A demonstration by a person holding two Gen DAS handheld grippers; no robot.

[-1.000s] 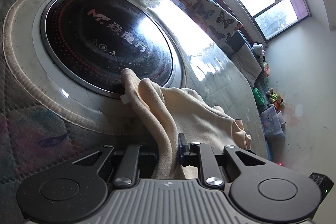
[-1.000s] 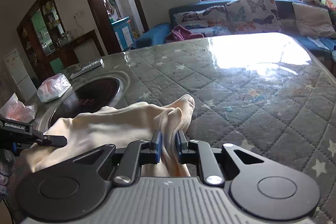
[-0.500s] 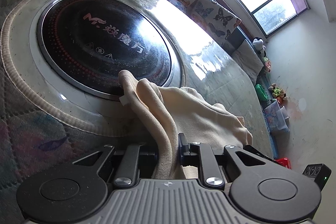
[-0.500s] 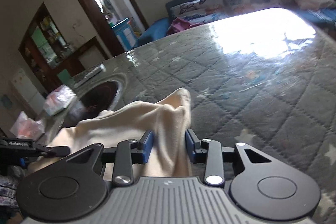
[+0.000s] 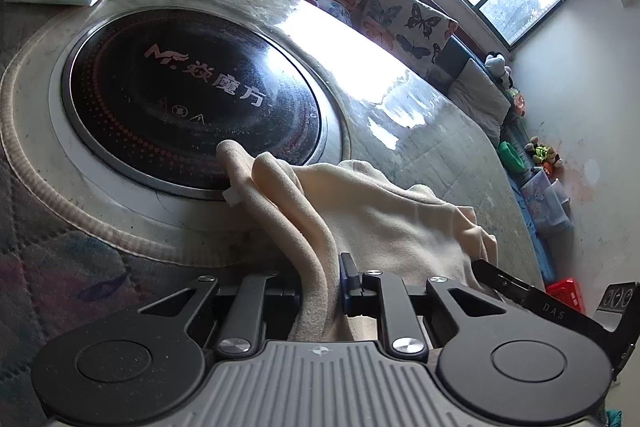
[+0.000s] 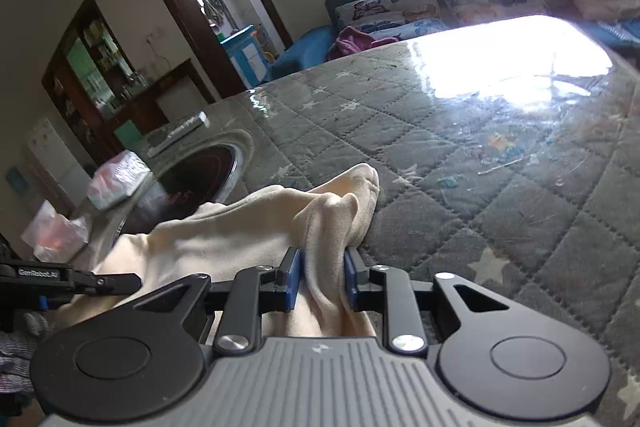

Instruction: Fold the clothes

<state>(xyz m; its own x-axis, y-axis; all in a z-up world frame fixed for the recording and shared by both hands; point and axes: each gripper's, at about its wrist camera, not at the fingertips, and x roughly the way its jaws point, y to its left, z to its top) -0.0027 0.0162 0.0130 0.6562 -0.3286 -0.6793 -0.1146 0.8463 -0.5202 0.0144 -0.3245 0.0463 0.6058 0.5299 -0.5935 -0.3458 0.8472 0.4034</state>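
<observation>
Cream garment (image 5: 384, 223) spans between your tools: left tool (image 5: 320, 291) pinches one bunched end beside the round induction cooktop (image 5: 188, 107), right tool (image 6: 320, 279), spread, loosely straddles the other.

a soft, matt cream cloth (image 5: 384, 219) is seen. the round black plate (image 5: 188, 99) looks like shiny, smooth glass. the quilted table cover (image 6: 460, 163) is glossy. the grippers look like matt black plastic with ribbed grey tops.
</observation>
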